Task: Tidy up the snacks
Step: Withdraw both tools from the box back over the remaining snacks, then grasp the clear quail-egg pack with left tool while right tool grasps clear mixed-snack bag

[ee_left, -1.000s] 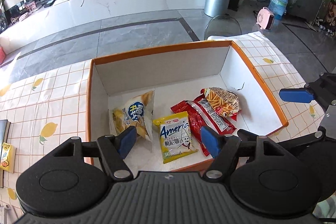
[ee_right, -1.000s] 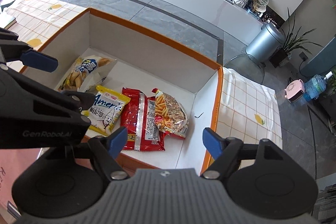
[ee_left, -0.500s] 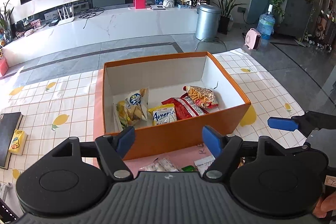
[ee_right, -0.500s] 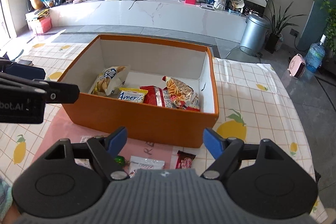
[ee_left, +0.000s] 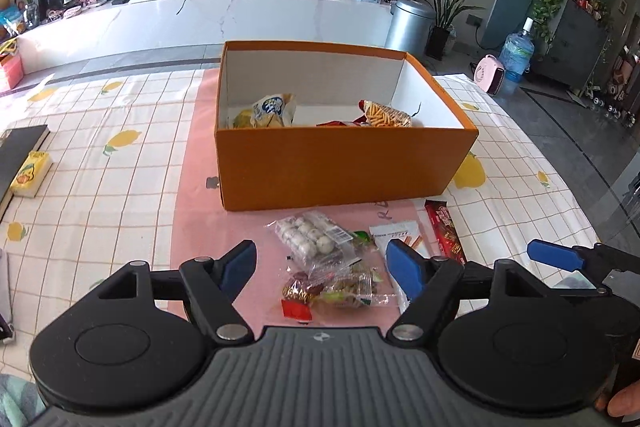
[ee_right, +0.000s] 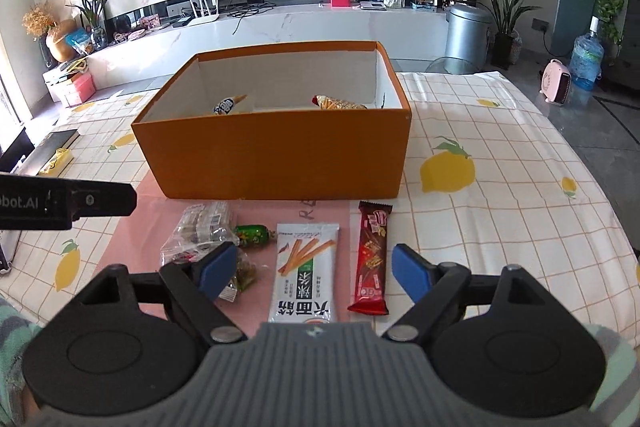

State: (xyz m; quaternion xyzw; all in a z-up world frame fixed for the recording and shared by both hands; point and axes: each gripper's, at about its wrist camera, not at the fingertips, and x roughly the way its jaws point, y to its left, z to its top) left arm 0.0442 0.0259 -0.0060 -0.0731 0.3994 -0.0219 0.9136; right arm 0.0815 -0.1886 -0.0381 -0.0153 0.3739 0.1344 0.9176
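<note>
An orange box (ee_left: 344, 167) (ee_right: 276, 159) stands on the tablecloth with several snack packs inside, among them a pale chip bag (ee_left: 268, 111) and a striped stick-snack bag (ee_left: 384, 113). In front of it lie loose snacks: a clear bag of white balls (ee_left: 310, 237) (ee_right: 202, 225), a clear bag of small sweets (ee_left: 340, 289), a white breadstick pack (ee_right: 306, 273) and a red bar (ee_right: 372, 259) (ee_left: 446, 233). My left gripper (ee_left: 322, 269) hangs open above the clear bags. The right gripper (ee_right: 314, 271), jaws opening, hovers empty over the breadstick pack and the red bar.
A black book (ee_left: 18, 157) with a small yellow carton (ee_left: 32, 173) lies at the table's left edge. A pink mat (ee_left: 196, 187) runs under the box. Beyond the table are a white bench, a metal bin (ee_right: 466, 31) and plants. Sleeves show at the bottom corners.
Both grippers have pulled back from over the box's inside to the near side of the table and sunk lower. The loose snacks in front of the box have come into view.
</note>
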